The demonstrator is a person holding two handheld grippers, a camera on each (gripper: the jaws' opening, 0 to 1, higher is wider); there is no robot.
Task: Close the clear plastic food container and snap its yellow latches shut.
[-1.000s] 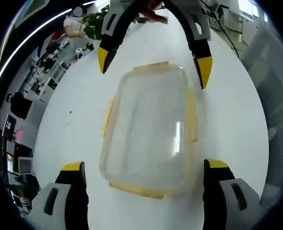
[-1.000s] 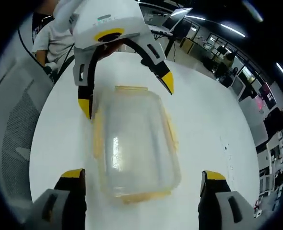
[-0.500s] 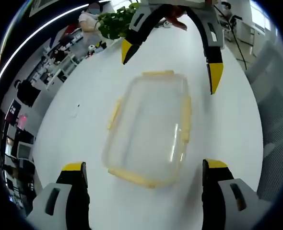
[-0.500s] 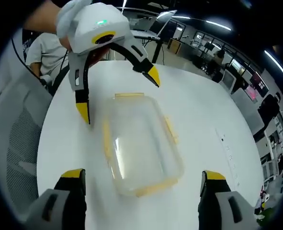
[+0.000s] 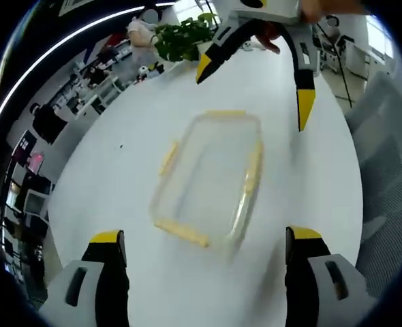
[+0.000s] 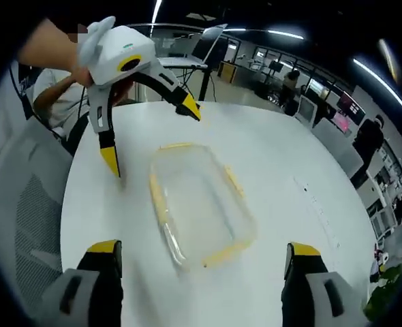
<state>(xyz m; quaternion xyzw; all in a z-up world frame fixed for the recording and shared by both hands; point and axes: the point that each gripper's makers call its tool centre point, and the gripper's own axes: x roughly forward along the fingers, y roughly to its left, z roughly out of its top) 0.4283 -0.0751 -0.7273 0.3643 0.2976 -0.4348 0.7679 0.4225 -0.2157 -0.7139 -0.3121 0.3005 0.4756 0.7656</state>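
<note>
Container [image 5: 208,178] sits at centre on the white table [image 5: 119,170]; left gripper [image 5: 204,238] at six o'clock and right gripper [image 6: 197,246] both gape wide, holding nothing.

White table [image 5: 119,170], clear container [image 5: 211,178] flat on top.

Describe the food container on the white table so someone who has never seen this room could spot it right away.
Start at the round white table. Near its middle, between the two open yellow-tipped grippers, lies a clear plastic food container, rectangular with rounded corners. Its see-through body, edged by yellow latches on all four sides, sets it apart from the otherwise plain tabletop.
</note>
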